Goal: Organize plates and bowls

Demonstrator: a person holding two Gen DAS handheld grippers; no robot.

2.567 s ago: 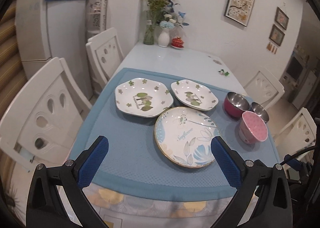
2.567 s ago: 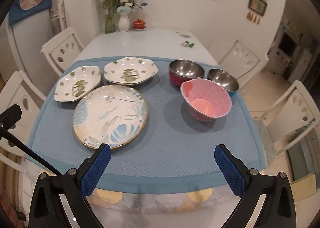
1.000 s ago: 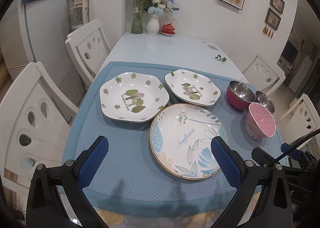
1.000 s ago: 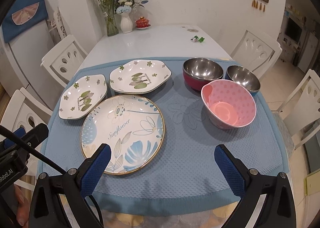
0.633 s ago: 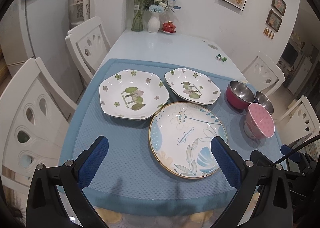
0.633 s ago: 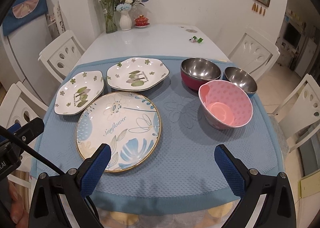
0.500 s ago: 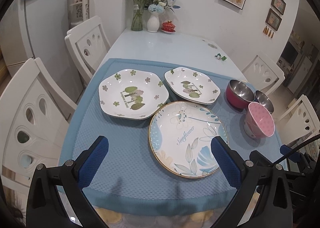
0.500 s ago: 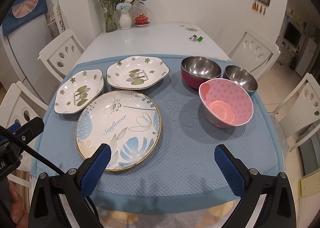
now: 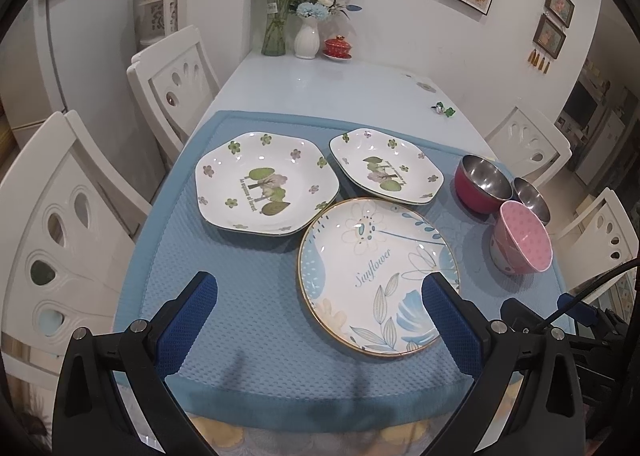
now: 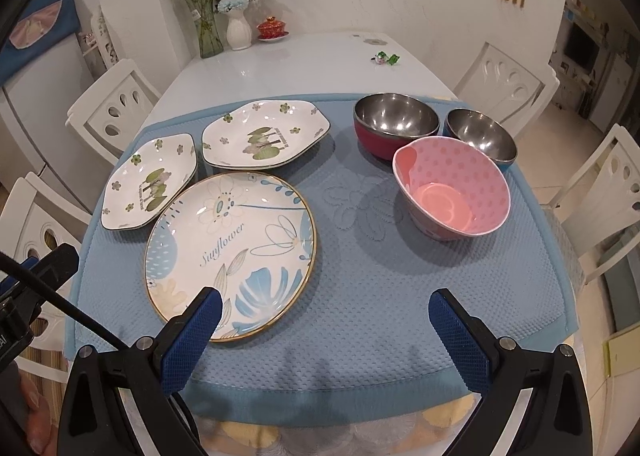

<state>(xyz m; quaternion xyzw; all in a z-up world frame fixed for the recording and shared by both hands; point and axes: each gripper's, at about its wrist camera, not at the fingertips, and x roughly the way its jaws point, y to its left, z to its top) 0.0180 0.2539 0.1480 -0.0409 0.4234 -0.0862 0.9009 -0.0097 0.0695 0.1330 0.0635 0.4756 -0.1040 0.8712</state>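
Left wrist view: your left gripper (image 9: 318, 302) hovers over mat's (image 9: 256, 280) near edge, fingers spread wide, empty; round plate (image 9: 378, 276) just inside right finger.
Right wrist view: your right gripper (image 10: 325, 312) wide, empty; pink bowl (image 10: 452, 188) ahead, apart.

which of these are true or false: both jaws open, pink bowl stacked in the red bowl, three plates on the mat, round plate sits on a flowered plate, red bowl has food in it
1. Both the left gripper and right gripper have open jaws: true.
2. The pink bowl is stacked in the red bowl: false, it stands on the mat in front of it.
3. Three plates lie on the mat: true.
4. The round plate sits on a flowered plate: false, it lies on the mat.
5. The red bowl holds food: false, empty.
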